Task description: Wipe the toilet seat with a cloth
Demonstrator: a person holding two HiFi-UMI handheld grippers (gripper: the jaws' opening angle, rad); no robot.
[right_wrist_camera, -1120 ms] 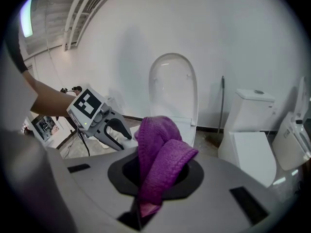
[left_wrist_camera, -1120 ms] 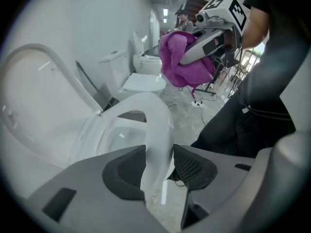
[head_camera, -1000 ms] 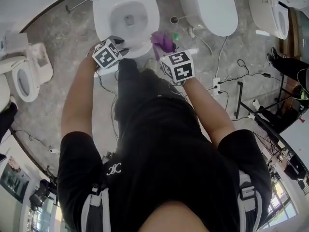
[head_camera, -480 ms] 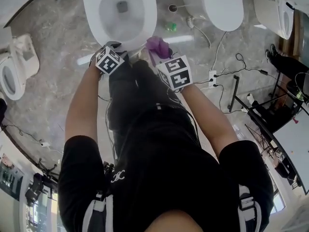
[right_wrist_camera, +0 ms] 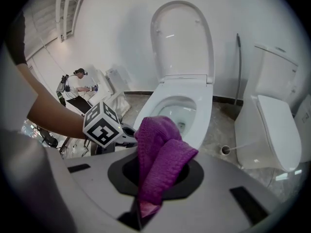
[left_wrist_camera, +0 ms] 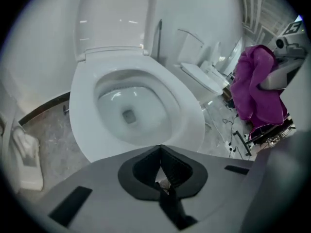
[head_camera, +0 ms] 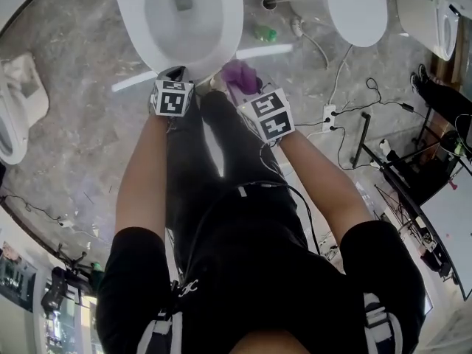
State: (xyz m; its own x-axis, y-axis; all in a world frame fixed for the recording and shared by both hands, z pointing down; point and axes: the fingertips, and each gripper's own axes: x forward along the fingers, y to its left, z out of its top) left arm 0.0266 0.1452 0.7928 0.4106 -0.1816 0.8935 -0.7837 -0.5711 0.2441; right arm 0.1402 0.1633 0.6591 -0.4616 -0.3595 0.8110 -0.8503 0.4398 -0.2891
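Note:
A white toilet with its lid up stands ahead, and its seat (head_camera: 230,35) (left_wrist_camera: 182,108) (right_wrist_camera: 205,111) is down around the bowl. My right gripper (head_camera: 236,82) (right_wrist_camera: 146,198) is shut on a purple cloth (head_camera: 240,72) (right_wrist_camera: 160,152) (left_wrist_camera: 256,89). It holds the cloth just in front of the seat's front right edge. My left gripper (head_camera: 174,74) (left_wrist_camera: 161,178) hangs beside it at the seat's front left. Its jaws have just been closing and stand shut, with nothing between them.
A second toilet (head_camera: 354,6) with its lid closed stands to the right, and a brush holder (head_camera: 269,3) and a green item (head_camera: 265,32) lie between the two. Cables and a power strip (head_camera: 329,116) lie on the marble floor at right. Another toilet (head_camera: 15,116) stands at left.
Both grippers have dropped from above the seat to its front edge. The left gripper has rolled, so its marker cube now faces squarely up. The cloth stayed in the right gripper.

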